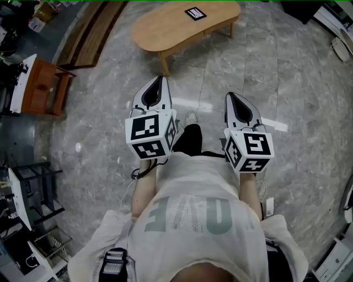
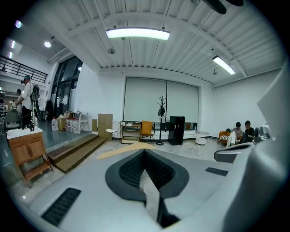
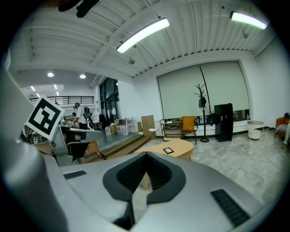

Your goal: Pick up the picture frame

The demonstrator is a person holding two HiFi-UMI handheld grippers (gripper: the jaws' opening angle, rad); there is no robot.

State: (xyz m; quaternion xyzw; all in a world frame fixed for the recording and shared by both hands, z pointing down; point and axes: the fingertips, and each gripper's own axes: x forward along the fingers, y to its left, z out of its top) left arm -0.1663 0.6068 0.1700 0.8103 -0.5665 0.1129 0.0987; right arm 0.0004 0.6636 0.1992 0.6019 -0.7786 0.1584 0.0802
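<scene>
Head view, with both gripper views. We see the left tongs (image 1: 159,81) and the right tongs (image 1: 230,97) held side by side at waist height, both pointing towards the counter (image 1: 165,28). In each gripper view the two jaws meet tip to tip, so both tongs are fully closed and hold nothing. Each carries its marker cube (image 1: 150,134) at the rear.

The picture frame (image 1: 195,13), dark-bordered, lies flat on the counter top near the end that falls at the right of the head view. It is well apart from both tongs. From the right gripper view we find it just above and to the right of the jaw tips, close to the counter's near rim.

The counter is a low, rounded wooden slab with curved edges and splayed legs. A wide stretch of bare marble floor (image 1: 287,71) separates it from the person's feet, and open floor continues to its right. To its left runs the straight edge of a stepped wooden platform (image 1: 91,33). Nearer the person on that side stands a small wooden cabinet (image 1: 47,88) with its doors shut, so we cannot tell its contents. Metal racks (image 1: 33,187) line the lower left edge. On the platform we note a cluster of jugs (image 2: 59,123), too small to describe further.
</scene>
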